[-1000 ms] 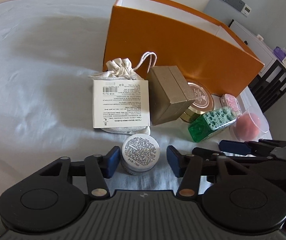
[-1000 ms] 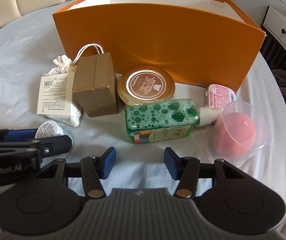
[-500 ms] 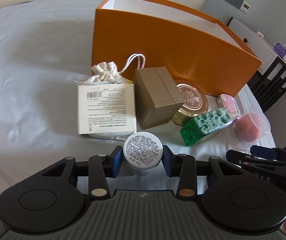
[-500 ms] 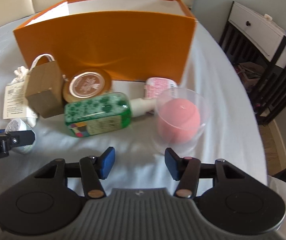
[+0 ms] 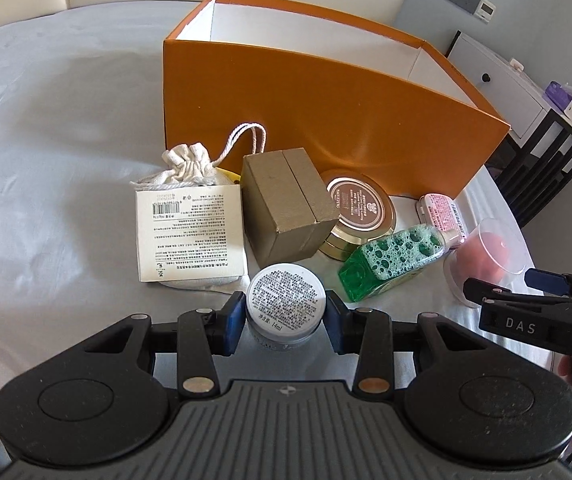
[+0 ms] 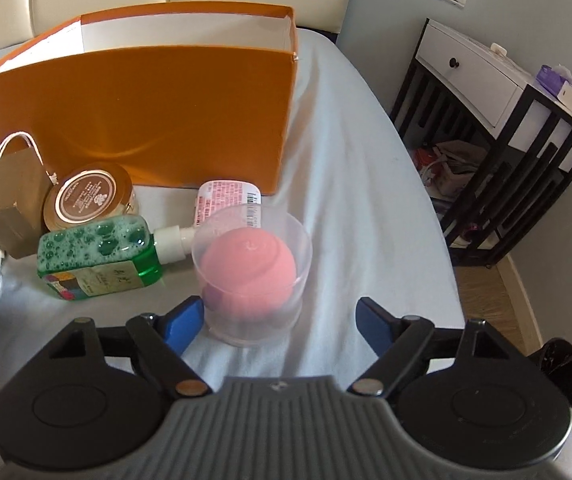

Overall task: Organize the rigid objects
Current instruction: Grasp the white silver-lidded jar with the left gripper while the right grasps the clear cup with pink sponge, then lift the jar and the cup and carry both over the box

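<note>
A: Orange box (image 5: 326, 128) is the biggest thing, open top, white inside, standing on the grey sheet (image 5: 45, 140) behind the whole row of items.

B: Next down?

A: Drawstring pouch (image 5: 183, 168) with a printed white card (image 5: 189, 232) lying on it, just left of the gold-brown carton (image 5: 286, 208). Carton leans against the round gold tin (image 5: 360, 210) with the brown label.

B: Green bottle?

A: Green soap bottle (image 6: 97, 256) on its side, foamy, pump nozzle pointing at the clear cup (image 6: 251, 272). Pink sponge (image 6: 247, 268) sits inside that cup. Pink-labelled flat case (image 6: 227, 198) lies behind the cup, near the box's corner.

B: Grippers?

A: Left gripper (image 5: 285, 322) is clamped on the small white jar (image 5: 286, 300), blue pads pressed to both sides, jar near the pouch's front edge. Can't tell if it's off the sheet.

B: Right one?

A: Right gripper (image 6: 277, 320) is spreading its jaws, nothing gripped. Its left pad is just beside the cup's base, the right pad well clear. Cup stands mostly ahead of the pads, not pinched. In the left view its fingers reach in beside the cup.
</note>
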{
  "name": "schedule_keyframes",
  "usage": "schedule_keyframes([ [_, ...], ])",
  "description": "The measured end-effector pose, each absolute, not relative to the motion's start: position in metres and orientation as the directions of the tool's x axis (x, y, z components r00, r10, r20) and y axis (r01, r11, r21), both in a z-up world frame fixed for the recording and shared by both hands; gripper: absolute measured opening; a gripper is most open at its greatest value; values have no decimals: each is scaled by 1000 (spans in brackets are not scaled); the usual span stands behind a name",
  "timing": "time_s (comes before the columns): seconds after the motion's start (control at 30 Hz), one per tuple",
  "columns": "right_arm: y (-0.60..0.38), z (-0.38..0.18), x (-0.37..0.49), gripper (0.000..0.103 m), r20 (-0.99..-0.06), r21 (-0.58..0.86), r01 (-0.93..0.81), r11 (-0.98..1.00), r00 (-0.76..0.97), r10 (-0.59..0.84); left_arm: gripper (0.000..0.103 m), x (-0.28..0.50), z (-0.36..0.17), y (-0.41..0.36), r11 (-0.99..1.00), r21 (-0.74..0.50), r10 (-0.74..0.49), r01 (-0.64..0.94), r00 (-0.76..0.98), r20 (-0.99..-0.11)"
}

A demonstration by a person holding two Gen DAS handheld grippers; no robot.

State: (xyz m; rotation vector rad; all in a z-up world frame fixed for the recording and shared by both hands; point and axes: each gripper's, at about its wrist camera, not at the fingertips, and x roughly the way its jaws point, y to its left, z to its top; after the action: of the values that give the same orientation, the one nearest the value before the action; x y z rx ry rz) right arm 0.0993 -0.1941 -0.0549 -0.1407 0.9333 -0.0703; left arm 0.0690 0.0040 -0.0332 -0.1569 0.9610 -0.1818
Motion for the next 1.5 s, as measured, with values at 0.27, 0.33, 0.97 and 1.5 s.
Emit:
schedule_keyframes([
  [0.27,-185,-59,109,80,-761,-167,-77,983,644,-79,46,71,-32,5,969,-237,-232,64,560,-796],
  [0.33,-186,-62,114,64,-784,-158,-77,984,616,-78,46,69,-30,7,969,-240,-230,58,562,-794],
  [0.97,-163,17,91,62,-698,-67,-181,981,711,83,46,71,29,17,943,-320,-299,91,654,-695],
  [1.5,-136,84,176,62,-576,-122,-217,968,810,109,46,166,88,21,915,-371,-364,157,716,-596],
])
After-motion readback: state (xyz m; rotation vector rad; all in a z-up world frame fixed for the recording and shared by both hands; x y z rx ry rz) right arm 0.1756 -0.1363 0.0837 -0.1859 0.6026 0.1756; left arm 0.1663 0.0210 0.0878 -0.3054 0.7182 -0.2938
